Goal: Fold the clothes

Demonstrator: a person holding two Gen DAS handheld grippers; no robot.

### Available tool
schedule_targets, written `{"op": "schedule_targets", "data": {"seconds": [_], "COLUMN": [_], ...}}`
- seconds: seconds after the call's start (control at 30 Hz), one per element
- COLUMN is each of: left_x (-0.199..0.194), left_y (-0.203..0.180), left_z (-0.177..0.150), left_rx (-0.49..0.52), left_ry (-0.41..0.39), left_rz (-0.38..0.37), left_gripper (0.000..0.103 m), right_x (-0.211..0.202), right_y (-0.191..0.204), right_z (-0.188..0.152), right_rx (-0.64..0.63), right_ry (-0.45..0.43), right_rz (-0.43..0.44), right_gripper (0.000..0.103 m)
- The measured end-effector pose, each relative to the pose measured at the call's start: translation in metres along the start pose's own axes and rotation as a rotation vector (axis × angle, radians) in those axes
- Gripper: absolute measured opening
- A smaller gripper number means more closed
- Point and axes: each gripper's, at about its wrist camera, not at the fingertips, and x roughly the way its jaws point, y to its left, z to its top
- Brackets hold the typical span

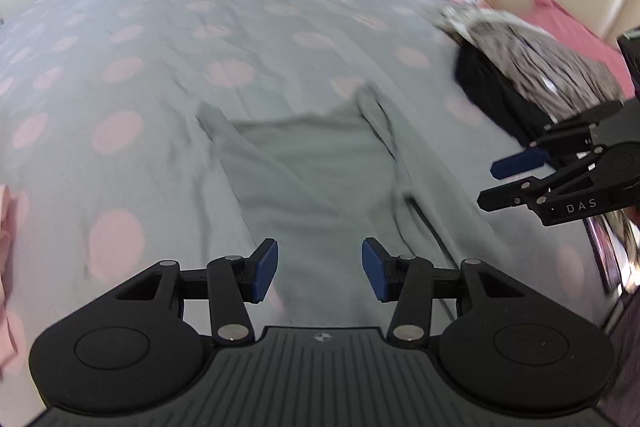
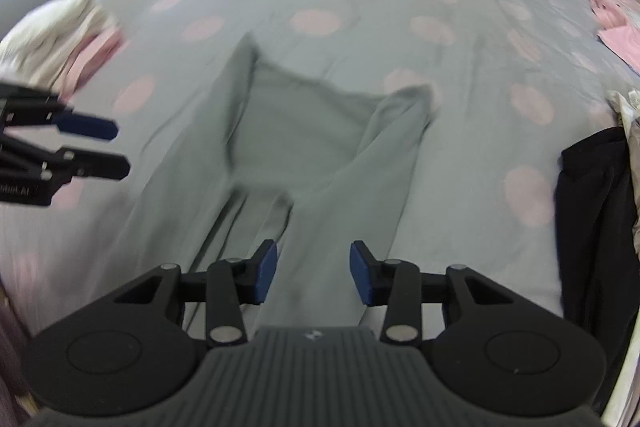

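Two tongs hang over the bed (image 1: 120,39), one in each hand. The left tongs (image 1: 319,269) and the right tongs (image 2: 313,274) both stand spread, nothing between their blue pads. One grey-green garment (image 2: 304,131) lies flat on the spotted cover just ahead of and below both tongs, its sides folded inward along the length, blurred. Beyond the right tongs' far side sits one heap of clothes: a black piece (image 2: 592,211) under a patterned one (image 1: 528,55).

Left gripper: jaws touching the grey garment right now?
Apart. In the left wrist view the left gripper has its jaws spread with nothing between them; the grey garment lies flat on the bedspread beyond the blue pads.
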Motion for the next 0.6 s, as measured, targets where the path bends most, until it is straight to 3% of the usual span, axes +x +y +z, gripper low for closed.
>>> {"op": "schedule_targets", "data": {"seconds": [0.2, 0.4, 0.6], "left_x": [-0.026, -0.044, -0.045], "left_y": [-0.028, -0.052, -0.074], "left_z": [-0.061, -0.111, -0.141], "left_rx": [0.033, 0.001, -0.029], "left_ry": [0.041, 0.084, 0.143], "left_rz": [-0.051, -0.082, -0.104], "left_gripper": [0.044, 0.044, 0.044], "right_x": [-0.023, -0.043, -0.039], "right_y": [0.03, 0.057, 0.062], "right_z": [-0.077, -0.143, -0.181], "right_rx": [-0.087, -0.207, -0.141], "right_ry": [0.027, 0.028, 0.065], "right_rz": [0.039, 0.108, 0.163], "right_gripper": [0.04, 0.034, 0.033]}}
